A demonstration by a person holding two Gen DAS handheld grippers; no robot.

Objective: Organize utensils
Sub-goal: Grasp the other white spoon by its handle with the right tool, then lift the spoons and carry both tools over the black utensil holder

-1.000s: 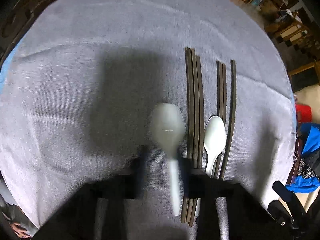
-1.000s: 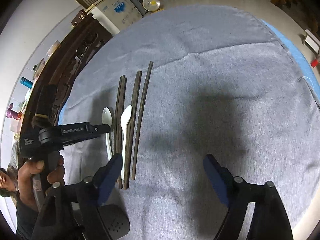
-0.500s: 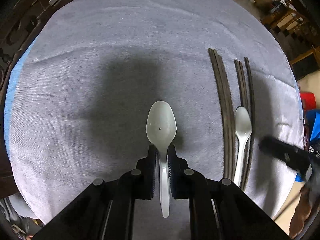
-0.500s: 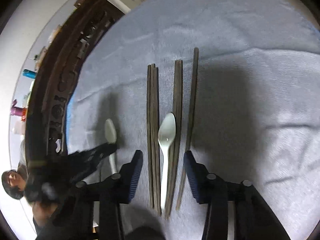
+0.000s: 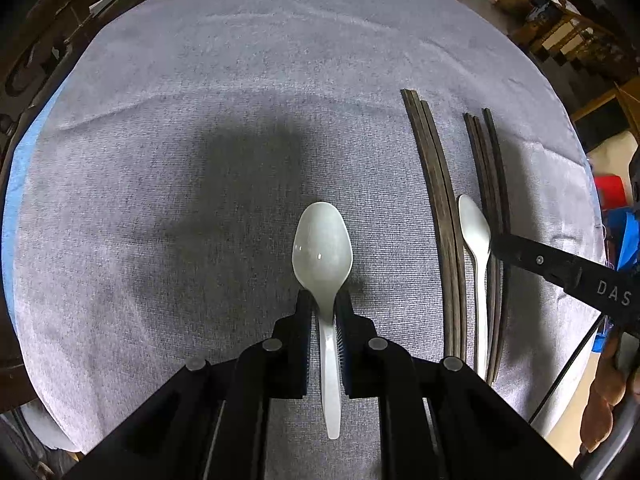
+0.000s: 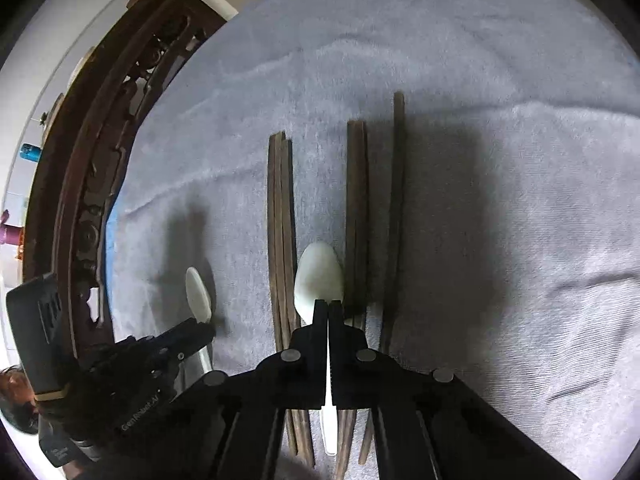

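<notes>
Left wrist: left gripper [image 5: 323,312] clamped on white plastic spoon [image 5: 322,248] at the neck, bowl pointing away, long axis up-down in frame; handle end partly behind fingers. Dark chopsticks [image 5: 440,216] lie parallel at right on grey cloth [image 5: 200,120].

Right wrist: right gripper [image 6: 329,312] has just been closing, now pinched on second spoon [image 6: 319,276] between chopstick bundles, bowl away; handle mostly hidden

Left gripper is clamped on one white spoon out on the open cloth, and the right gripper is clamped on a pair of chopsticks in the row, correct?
Not quite. The right gripper is clamped on the second white spoon, lying among the chopsticks, as the right wrist view shows. The left gripper does hold the first white spoon over the open cloth.
</notes>
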